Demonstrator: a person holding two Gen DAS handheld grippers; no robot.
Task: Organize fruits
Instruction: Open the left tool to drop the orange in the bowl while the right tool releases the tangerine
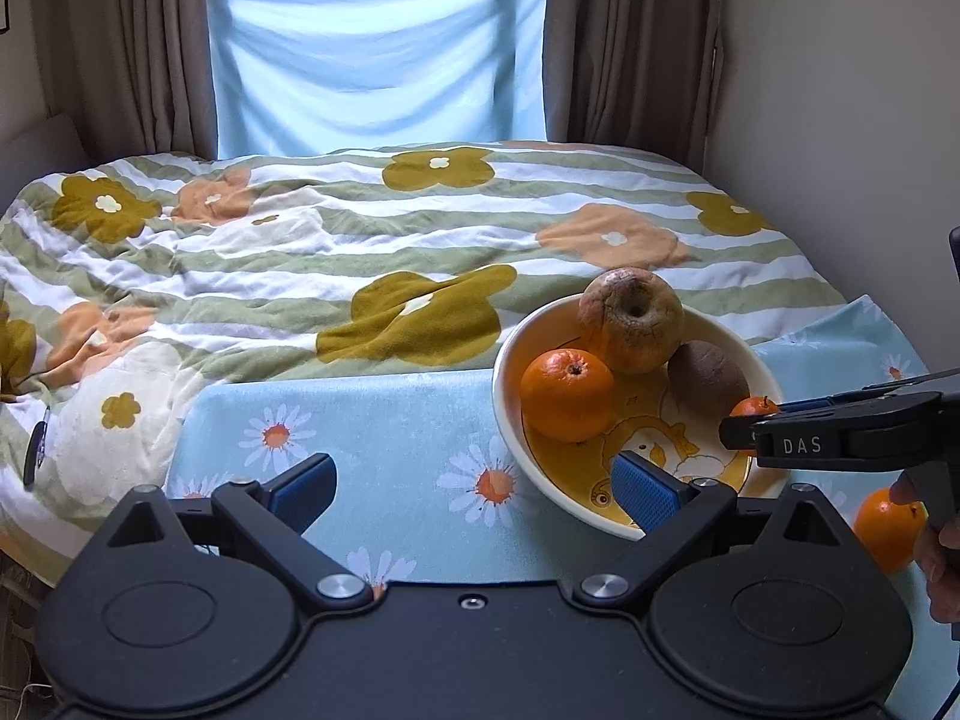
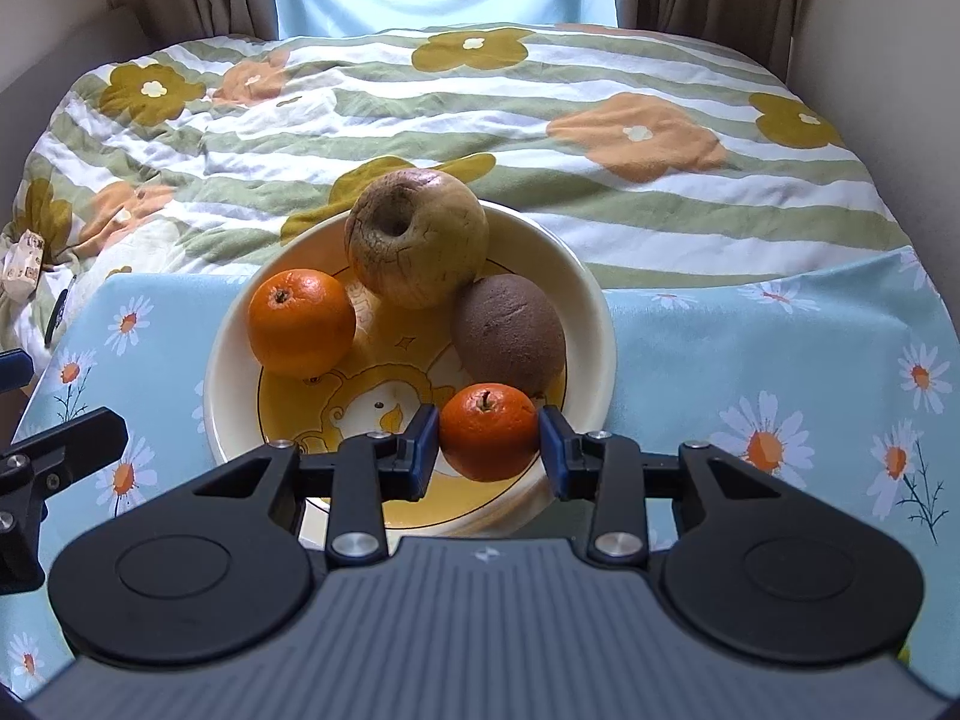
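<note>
A cream bowl (image 2: 600, 324) with a yellow cartoon bottom holds a large orange (image 2: 301, 321), a wrinkled pale apple (image 2: 417, 237) and a brown kiwi (image 2: 509, 333). My right gripper (image 2: 489, 441) is shut on a small tangerine (image 2: 489, 432), held over the bowl's near side just in front of the kiwi. In the left wrist view the same bowl (image 1: 510, 384) sits right of centre, with the tangerine (image 1: 753, 407) half hidden behind the right gripper. My left gripper (image 1: 474, 480) stands open and empty over the cloth, its right finger over the bowl's near rim. Another orange (image 1: 885, 531) lies on the cloth at the right.
The bowl rests on a light blue daisy-print cloth (image 2: 750, 348) at the foot of a bed with a striped floral quilt (image 2: 420, 120). A hand (image 1: 939, 564) grips the right gripper's handle. Curtains and a wall close the far side.
</note>
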